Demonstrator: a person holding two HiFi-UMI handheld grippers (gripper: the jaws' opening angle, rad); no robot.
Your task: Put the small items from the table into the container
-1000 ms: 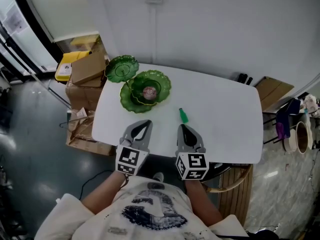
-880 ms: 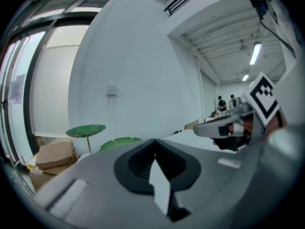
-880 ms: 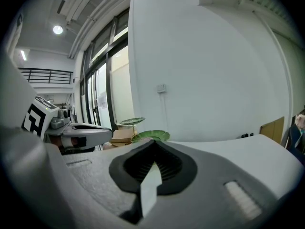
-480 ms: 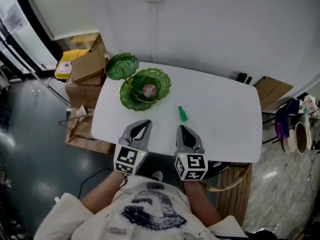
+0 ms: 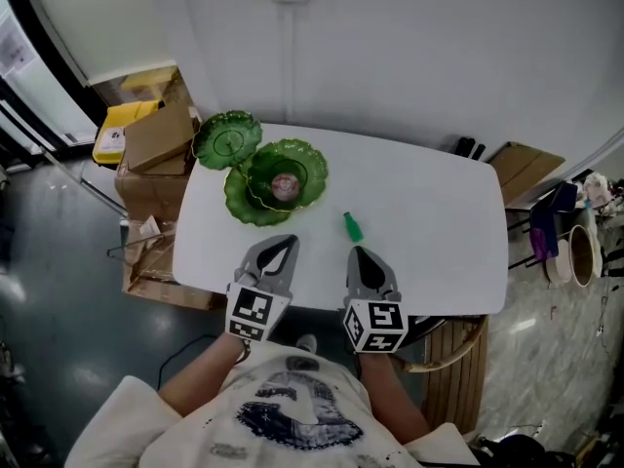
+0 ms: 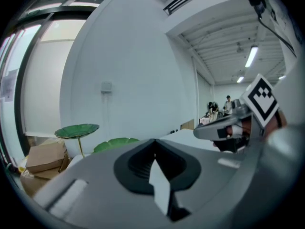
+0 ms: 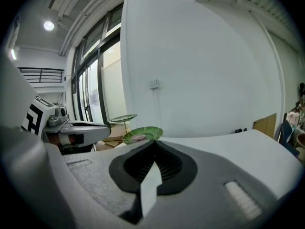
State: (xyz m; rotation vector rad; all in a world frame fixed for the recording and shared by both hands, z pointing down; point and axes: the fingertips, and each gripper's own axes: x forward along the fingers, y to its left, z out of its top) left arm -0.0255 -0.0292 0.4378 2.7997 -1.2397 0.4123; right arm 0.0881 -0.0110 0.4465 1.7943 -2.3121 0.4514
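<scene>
You're holding both tools at the near edge of the worktop (image 5: 429,222), and almost nothing is changing: only your view is drifting a touch, while neither tool is closing in. The left gripper (image 5: 276,253) is keeping its fingers pressed together, empty. The right gripper (image 5: 363,258) is showing the same, fingers together on nothing. The small green item (image 5: 351,227) is still lying just ahead of the right gripper, untouched. The leaf bowl (image 5: 283,175), toward the far left corner, is already carrying a pinkish item (image 5: 284,185). So that pick is still waiting, and I'd judge those fingers need opening first.
</scene>
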